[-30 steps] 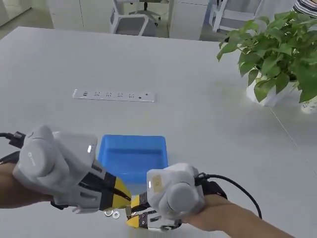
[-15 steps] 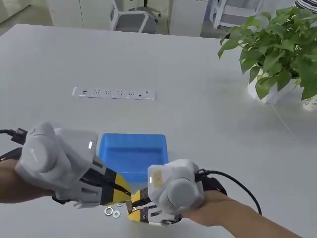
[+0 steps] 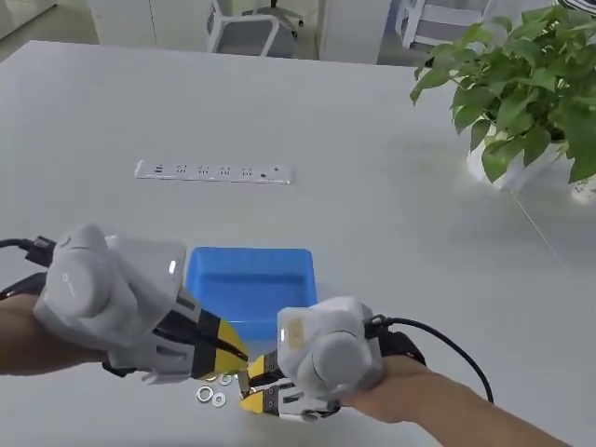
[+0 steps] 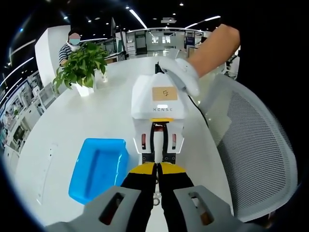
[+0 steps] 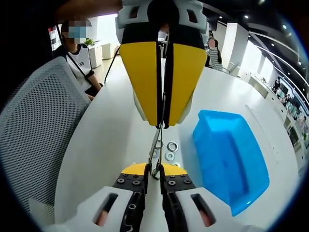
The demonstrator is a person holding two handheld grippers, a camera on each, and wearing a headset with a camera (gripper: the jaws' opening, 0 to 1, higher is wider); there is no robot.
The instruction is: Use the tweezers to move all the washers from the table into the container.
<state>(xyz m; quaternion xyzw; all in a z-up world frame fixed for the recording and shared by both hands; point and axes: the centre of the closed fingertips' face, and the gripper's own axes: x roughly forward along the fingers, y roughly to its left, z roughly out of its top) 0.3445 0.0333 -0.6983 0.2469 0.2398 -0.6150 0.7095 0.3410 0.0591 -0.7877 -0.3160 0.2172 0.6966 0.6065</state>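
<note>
Thin metal tweezers [image 5: 157, 145] run between the two grippers, which meet tip to tip at the table's near edge. My left gripper [image 3: 240, 357] has its yellow jaws shut on the far end of the tweezers; it comes in from the top of the right gripper view [image 5: 163, 124]. My right gripper [image 5: 154, 170] is shut on the near end and sits close beside it in the head view [image 3: 250, 384]. A few steel washers [image 5: 172, 145] lie on the table under the tweezers [image 3: 205, 395]. The blue container [image 3: 250, 328] stands just behind the grippers.
A white power strip [image 3: 214, 175] lies mid-table, and a potted plant [image 3: 521, 93] stands at the far right. A grey mesh chair [image 4: 256, 145] is at the table's near edge. Office chairs [image 3: 247, 33] stand beyond the far edge.
The head camera has shifted a little. Both grippers stay tip to tip on the tweezers, and the washers and container have not moved.
</note>
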